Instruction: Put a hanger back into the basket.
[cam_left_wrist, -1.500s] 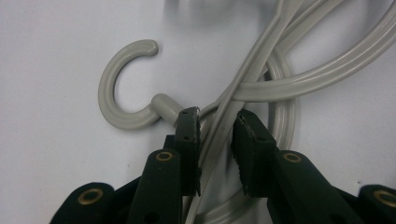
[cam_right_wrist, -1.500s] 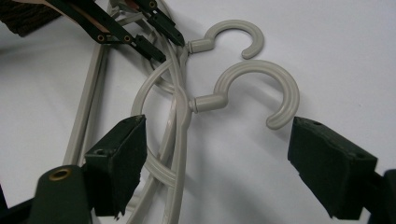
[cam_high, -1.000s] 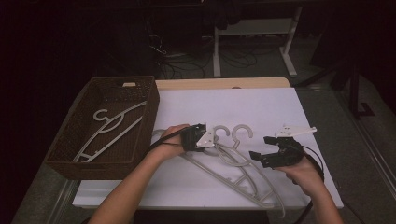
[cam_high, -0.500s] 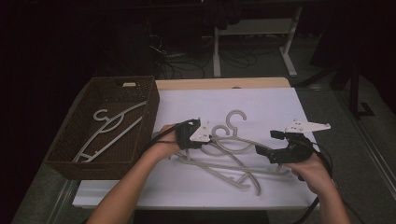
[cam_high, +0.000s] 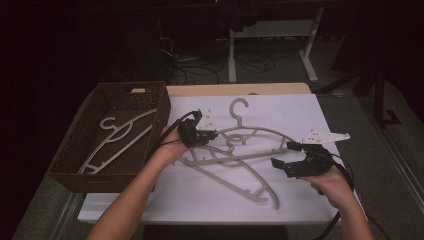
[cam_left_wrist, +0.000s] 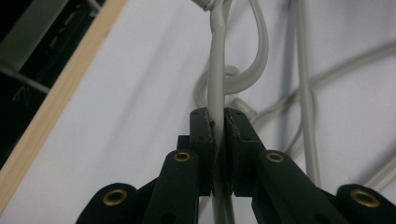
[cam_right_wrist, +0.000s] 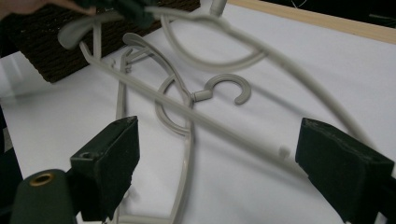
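Item 1. Wicker basket (cam_high: 80, 165), dark brown, at the left edge of the bench (cam_high: 300, 210); its right wall meets the white sheet (cam_high: 200, 200) that covers the bench top. One grey hanger (cam_high: 117, 142) lies flat inside it, hook toward the far end.

Item 2. Left tongs (cam_high: 209, 135), held just right of the basket. Jaws have just been closing and now stand clamped on the thin grey bar of the raised hanger (cam_high: 250, 134); the left gripper view shows the bar (cam_left_wrist: 217, 93) pinched between both pads. Hook (cam_high: 239, 106) of this hanger points away from the person; its arm reaches right toward the other tongs.

Item 3. Second hanger (cam_high: 235, 175), grey, on the sheet near the bench middle, partly under the raised one; a small hook (cam_right_wrist: 229, 88) lies flat on the sheet.

Item 4. Right tongs (cam_high: 286, 156), at the right of the sheet. Jaws spread wide, gripping nothing; in the right gripper view the hanger bars run between and beyond them, untouched by the pads.
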